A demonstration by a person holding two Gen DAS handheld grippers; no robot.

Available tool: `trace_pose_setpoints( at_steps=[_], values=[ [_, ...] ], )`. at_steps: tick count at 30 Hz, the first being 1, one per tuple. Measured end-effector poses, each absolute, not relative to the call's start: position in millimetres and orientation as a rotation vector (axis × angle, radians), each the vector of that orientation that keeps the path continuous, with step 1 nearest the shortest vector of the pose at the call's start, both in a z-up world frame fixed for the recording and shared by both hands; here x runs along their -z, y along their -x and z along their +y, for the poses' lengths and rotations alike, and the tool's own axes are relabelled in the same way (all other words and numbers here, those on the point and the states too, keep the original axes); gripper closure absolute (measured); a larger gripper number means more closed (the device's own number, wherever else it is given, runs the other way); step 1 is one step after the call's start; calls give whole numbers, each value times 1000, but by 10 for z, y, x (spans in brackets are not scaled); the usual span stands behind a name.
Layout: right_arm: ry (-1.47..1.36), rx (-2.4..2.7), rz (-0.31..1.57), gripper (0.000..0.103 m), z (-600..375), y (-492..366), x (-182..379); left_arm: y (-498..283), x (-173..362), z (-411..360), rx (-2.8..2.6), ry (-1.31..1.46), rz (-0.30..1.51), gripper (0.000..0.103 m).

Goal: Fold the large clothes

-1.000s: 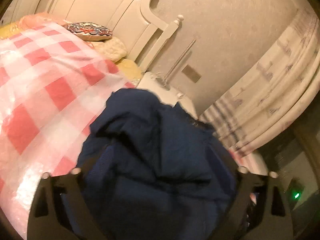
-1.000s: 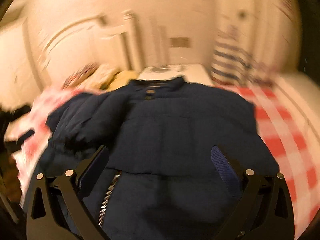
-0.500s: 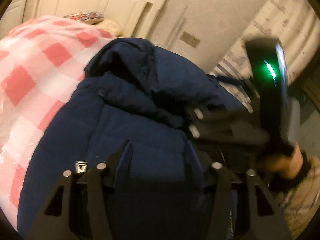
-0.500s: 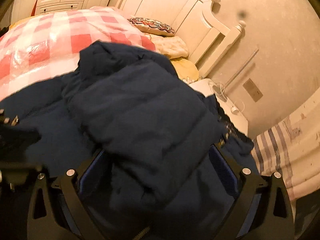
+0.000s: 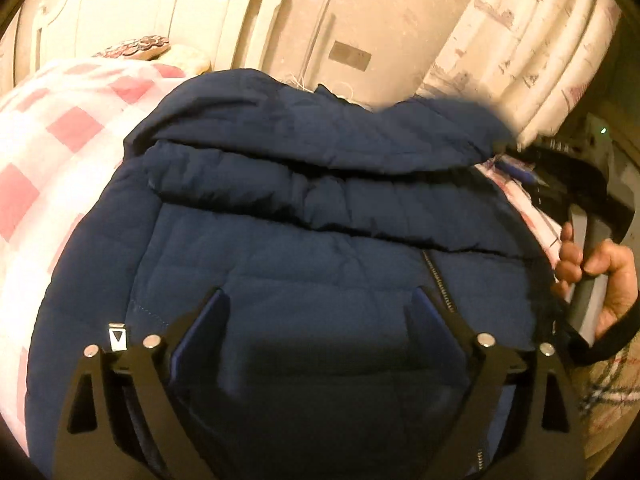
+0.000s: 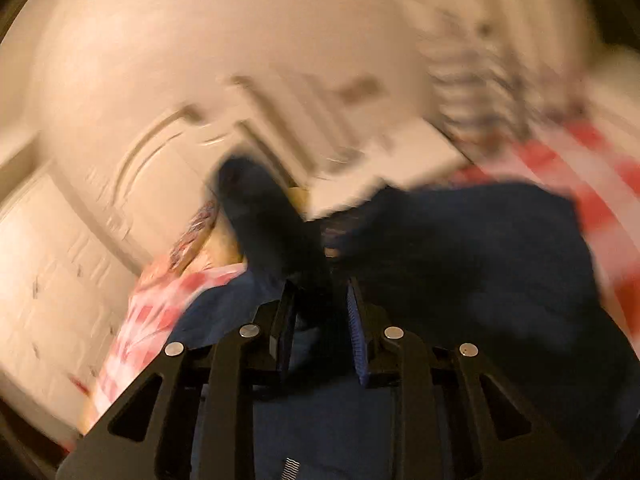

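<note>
Pinching a fold of the puffy navy quilted jacket [image 5: 312,208] on the red-checked bed [image 5: 48,152], the just-closing right gripper [image 6: 320,304] could slip while the left gripper [image 5: 316,316], jaws just spread, grips nothing

Home bedroom, white carved headboard [image 5: 132,12], bed under pink-and-white checked cover [image 5: 52,148], patterned pillow [image 5: 140,45] at its head, pale printed curtain [image 5: 532,40], wall socket plate [image 5: 351,56]
</note>
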State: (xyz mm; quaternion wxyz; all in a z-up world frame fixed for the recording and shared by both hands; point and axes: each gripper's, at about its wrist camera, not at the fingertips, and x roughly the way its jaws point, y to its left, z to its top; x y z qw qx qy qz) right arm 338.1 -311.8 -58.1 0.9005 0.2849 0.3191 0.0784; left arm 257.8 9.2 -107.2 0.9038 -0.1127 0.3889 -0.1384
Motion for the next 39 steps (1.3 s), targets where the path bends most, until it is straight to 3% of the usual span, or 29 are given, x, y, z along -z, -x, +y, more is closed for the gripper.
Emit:
trace_pose_setpoints(
  at_steps=[2, 4, 5, 6, 11, 16, 17, 20, 21, 27, 32, 35, 39],
  values=[
    [-583, -127, 752, 75, -3256, -3397, 729, -2571, 1093, 61, 286, 211, 812, 5],
    [-613, -133, 806, 60, -3338, -3397, 843, -2610, 1098, 62, 288, 213, 815, 5],
    [-644, -138, 817, 29, -3374, -3385, 893, -2616, 1107, 78, 288, 218, 816, 5],
    [-665, -142, 806, 4, -3372, -3369, 932, -2637, 1083, 100, 288, 221, 818, 4],
    [-697, -135, 769, 5, -3328, -3459, 915, -2604, 1034, 50, 286, 210, 828, 3],
    [-709, -146, 782, 22, -3355, -3731, 1017, -2583, 1032, 8, 277, 188, 840, 3],
    [-711, -135, 787, 31, -3372, -3775, 1052, -2584, 1034, 16, 278, 192, 839, 3],
    [-762, -147, 779, 72, -3401, -3769, 1097, -2586, 1037, 46, 285, 206, 834, 3],
    [-758, -147, 742, 77, -3384, -3687, 1022, -2586, 1038, 45, 285, 208, 834, 3],
    [-646, -113, 588, 80, -3322, -2975, 529, -2604, 1032, 65, 288, 211, 832, 3],
    [-655, -65, 785, 78, -3436, -2955, 1005, -2612, 1037, 78, 289, 213, 830, 3],
    [-738, -42, 789, 74, -3540, -2847, 1091, -2602, 1035, 111, 286, 227, 822, 3],
    [-643, 92, 630, 72, -3530, -2615, 725, -2615, 1042, 71, 274, 200, 832, 3]
  ],
)
